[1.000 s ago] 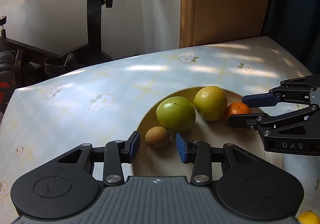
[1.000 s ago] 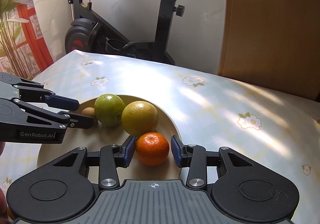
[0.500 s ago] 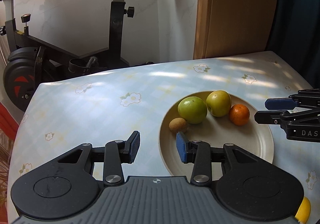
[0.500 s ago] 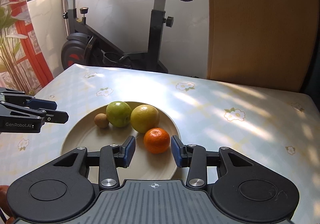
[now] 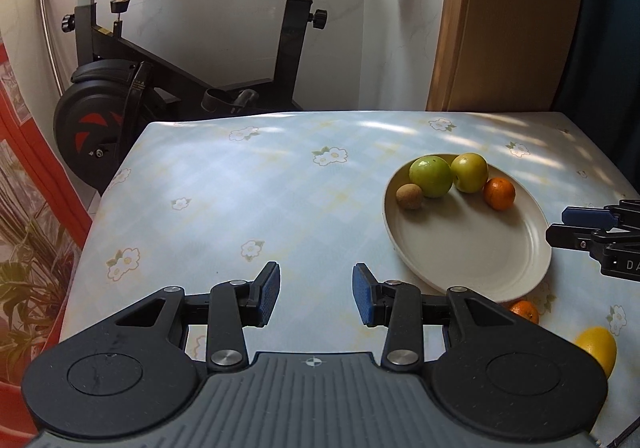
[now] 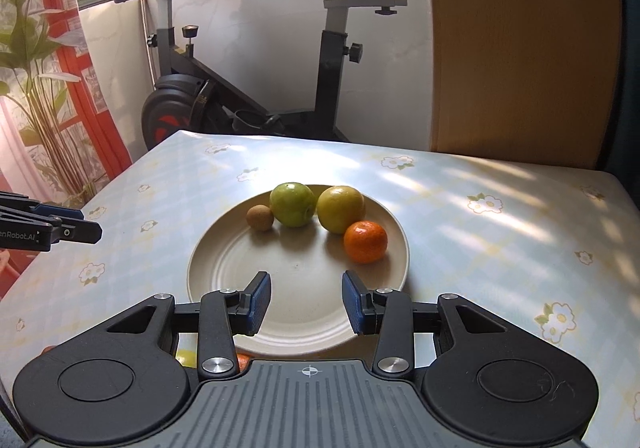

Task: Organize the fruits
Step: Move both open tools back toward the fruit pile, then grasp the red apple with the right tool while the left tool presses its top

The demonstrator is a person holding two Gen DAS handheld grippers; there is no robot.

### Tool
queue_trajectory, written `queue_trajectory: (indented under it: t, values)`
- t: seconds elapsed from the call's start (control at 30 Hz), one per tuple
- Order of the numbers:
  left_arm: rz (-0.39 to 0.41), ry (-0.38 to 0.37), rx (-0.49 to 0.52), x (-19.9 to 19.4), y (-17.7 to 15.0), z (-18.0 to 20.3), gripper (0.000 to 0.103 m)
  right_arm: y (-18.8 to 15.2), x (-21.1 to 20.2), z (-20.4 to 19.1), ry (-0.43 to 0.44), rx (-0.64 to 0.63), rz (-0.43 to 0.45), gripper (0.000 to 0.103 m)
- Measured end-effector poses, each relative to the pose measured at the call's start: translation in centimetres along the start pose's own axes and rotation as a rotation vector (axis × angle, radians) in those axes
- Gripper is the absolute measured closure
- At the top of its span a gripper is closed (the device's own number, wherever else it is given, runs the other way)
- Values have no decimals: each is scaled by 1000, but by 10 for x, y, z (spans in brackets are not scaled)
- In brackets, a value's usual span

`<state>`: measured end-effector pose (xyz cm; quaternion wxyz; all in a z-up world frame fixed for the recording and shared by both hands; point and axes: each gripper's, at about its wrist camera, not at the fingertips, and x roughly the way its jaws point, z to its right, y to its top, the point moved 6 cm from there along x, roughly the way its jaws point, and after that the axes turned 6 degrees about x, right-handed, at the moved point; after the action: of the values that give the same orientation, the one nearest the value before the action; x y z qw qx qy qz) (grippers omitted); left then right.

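Note:
A cream plate (image 6: 296,288) on the flowered tablecloth holds a brown kiwi (image 6: 260,217), a green fruit (image 6: 292,204), a yellow-green fruit (image 6: 341,208) and a mandarin (image 6: 365,242). My right gripper (image 6: 306,302) hovers over the plate's near rim, open, with nothing between its blue pads. My left gripper (image 5: 316,294) is over bare cloth left of the plate (image 5: 472,272), open and empty too. Each gripper shows at the edge of the other's view: the right gripper (image 5: 560,226), the left gripper (image 6: 90,226). Near the plate's front rim lie a second mandarin (image 5: 525,312) and a lemon (image 5: 596,344).
An exercise bike (image 5: 120,95) stands behind the table's far left corner, and a wooden panel (image 6: 520,47) rises behind the far right. The table's left edge (image 5: 92,215) drops off towards a red curtain and plants.
Both grippers have drawn back and up from the plate. The mandarin that sat between the right pads stays on the plate. The left gripper has shifted left, off the plate.

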<state>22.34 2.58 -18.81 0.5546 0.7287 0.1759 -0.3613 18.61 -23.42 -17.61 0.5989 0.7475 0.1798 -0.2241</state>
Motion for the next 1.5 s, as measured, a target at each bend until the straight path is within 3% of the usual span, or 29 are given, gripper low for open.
queue_trajectory:
  t: [0.27, 0.53, 0.93, 1.13, 1.5]
  values:
    - [37, 2, -25, -23, -16, 8, 61, -30, -22, -16, 35, 44, -3, 66]
    - [36, -36, -91, -33, -38, 16, 61, -40, -30, -35, 49, 3, -18, 66]
    - [22, 41, -103, -62, -56, -36, 61, -49, -26, -75, 145, -18, -60, 66]
    - [-8, 36, -151, -62, -76, -45, 61, -58, -23, -103, 197, -64, -97, 66]
    - [7, -6, -178, -61, -87, -42, 61, -69, -22, -144, 280, -157, -167, 66]
